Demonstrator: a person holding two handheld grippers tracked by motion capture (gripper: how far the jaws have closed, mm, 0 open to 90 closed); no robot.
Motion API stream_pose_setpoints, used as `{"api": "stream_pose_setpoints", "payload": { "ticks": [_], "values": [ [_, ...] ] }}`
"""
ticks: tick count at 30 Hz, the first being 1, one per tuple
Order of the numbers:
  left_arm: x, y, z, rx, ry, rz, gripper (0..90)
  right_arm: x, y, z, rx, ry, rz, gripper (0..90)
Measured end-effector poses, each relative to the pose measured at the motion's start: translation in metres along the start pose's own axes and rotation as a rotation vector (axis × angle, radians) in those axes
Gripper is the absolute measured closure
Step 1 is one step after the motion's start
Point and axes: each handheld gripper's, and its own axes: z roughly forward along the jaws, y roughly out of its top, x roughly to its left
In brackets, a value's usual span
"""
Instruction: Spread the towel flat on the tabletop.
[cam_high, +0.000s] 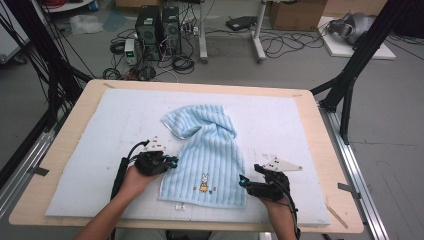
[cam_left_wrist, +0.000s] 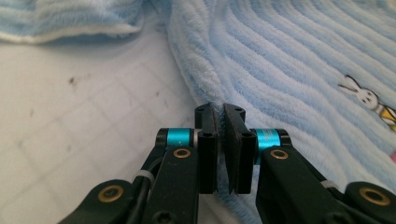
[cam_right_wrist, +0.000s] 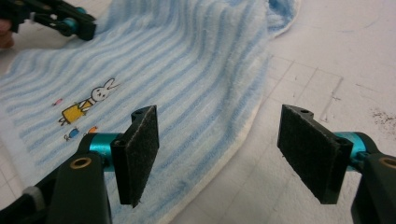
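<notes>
Soft, light, floppy pale-blue striped terry towel (cam_high: 204, 155) lies mid-worktop (cam_high: 60, 150) toward the near edge, left gripper (cam_left_wrist: 223, 122) pinching its left hem, right gripper (cam_right_wrist: 224, 154) gaping astride the right hem, best grabbed there.

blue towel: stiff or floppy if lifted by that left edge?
Probably floppy: the towel already lies bunched and folded at its far end. Likely light, plush ribbed terry. The left gripper, jaws shut on its edge, should hold it; the rest would likely sag and drag across the mat.
</notes>
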Motion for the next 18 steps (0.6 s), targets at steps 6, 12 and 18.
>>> {"api": "stream_pose_setpoints", "payload": {
  "ticks": [6,12,18],
  "values": [
    [0.002,-0.022,-0.029,-0.012,-0.021,-0.036,83.6,0.001,0.002,0.003,0.001,-0.014,0.000,29.0],
    [-0.006,-0.041,-0.056,-0.013,-0.031,-0.021,84.0,0.007,0.007,0.012,0.013,-0.028,-0.006,29.2],
    [-0.009,-0.058,-0.070,0.000,-0.037,-0.007,84.8,0.016,0.014,0.028,0.031,-0.009,-0.041,34.7]
  ]
}}
